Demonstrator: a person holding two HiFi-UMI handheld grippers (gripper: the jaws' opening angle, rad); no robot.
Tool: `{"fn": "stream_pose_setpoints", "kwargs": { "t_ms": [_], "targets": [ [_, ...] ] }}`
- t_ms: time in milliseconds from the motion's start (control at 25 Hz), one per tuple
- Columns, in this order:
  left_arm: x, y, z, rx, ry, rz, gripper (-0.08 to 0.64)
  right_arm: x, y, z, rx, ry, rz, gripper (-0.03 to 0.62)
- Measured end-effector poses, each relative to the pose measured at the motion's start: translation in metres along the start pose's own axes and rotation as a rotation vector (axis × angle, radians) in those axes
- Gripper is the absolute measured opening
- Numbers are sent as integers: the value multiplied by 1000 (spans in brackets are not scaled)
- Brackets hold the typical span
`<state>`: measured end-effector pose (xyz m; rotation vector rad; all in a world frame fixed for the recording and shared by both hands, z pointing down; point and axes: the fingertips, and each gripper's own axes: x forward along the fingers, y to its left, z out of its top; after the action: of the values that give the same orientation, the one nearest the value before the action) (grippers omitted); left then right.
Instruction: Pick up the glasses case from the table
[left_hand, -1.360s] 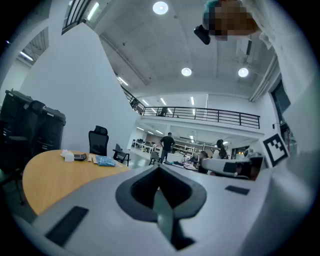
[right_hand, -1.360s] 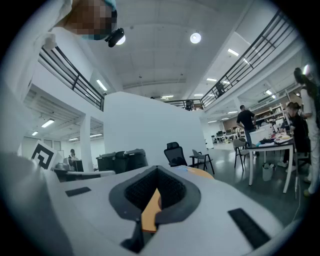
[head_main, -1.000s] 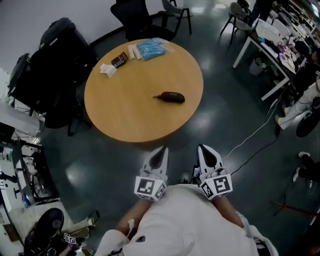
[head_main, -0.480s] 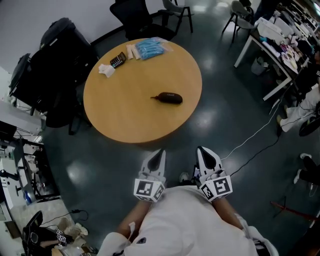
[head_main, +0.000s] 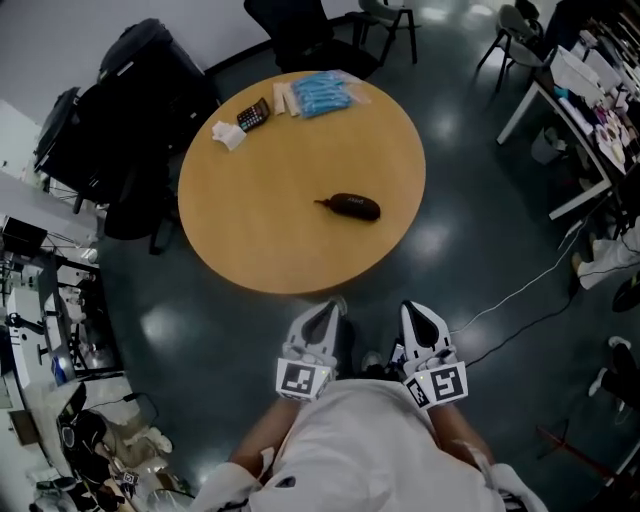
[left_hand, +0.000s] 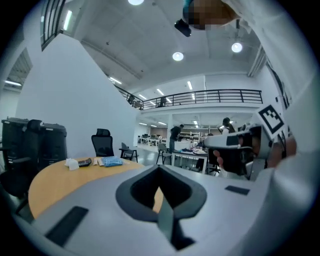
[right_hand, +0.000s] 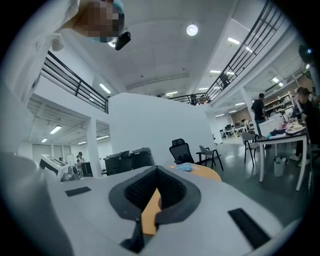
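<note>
The glasses case (head_main: 350, 206) lay alone on the round wooden table (head_main: 270, 230), a little toward 4 o'clock from its centre. A calculator (head_main: 253, 114), a crumpled tissue (head_main: 228, 136) and a blue packet (head_main: 325, 93) sat near the rim between 11 and 12 o'clock. Off the table's 6 o'clock edge, over the dark floor, the left gripper (head_main: 322, 312) and right gripper (head_main: 418, 318) pointed toward the table, well apart from the case. Both had their jaws drawn together on nothing.
</note>
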<state>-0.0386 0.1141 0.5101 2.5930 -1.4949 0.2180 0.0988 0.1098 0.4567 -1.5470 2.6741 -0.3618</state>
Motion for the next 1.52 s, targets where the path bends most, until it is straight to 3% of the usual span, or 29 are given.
{"fn": "stream_pose_setpoints", "kwargs": {
  "t_ms": [440, 680, 760, 880, 960, 1040, 1120, 1200, 1320, 1520],
  "targets": [
    [120, 107, 9, -70, 18, -116, 6, 116, -40, 37, 0, -41, -124, 15],
    [167, 126, 5, 2, 79, -172, 6, 150, -59, 45, 9, -30, -143, 15],
    [186, 131, -11, 84, 166, -193, 6, 161, -65, 48, 3, -23, -133, 15],
    [215, 137, -41, 294, 286, -215, 6, 171, -80, 47, -2, -12, -137, 15],
    [238, 138, -53, 435, 318, -244, 6, 176, -90, 46, 13, -6, -148, 15],
    [261, 132, -73, 553, 388, -356, 6, 181, -97, 44, 18, -3, -154, 15],
    [277, 123, -112, 669, 543, -520, 22, 183, -102, 39, 27, 5, -161, 15],
    [289, 121, -153, 778, 696, -634, 161, 183, -106, 33, 46, 17, -169, 15],
    [308, 127, -189, 890, 832, -697, 196, 179, -114, 26, 65, 28, -183, 15],
    [319, 134, -225, 960, 1047, -796, 264, 171, -130, 20, 92, 49, -214, 15]
  ]
}}
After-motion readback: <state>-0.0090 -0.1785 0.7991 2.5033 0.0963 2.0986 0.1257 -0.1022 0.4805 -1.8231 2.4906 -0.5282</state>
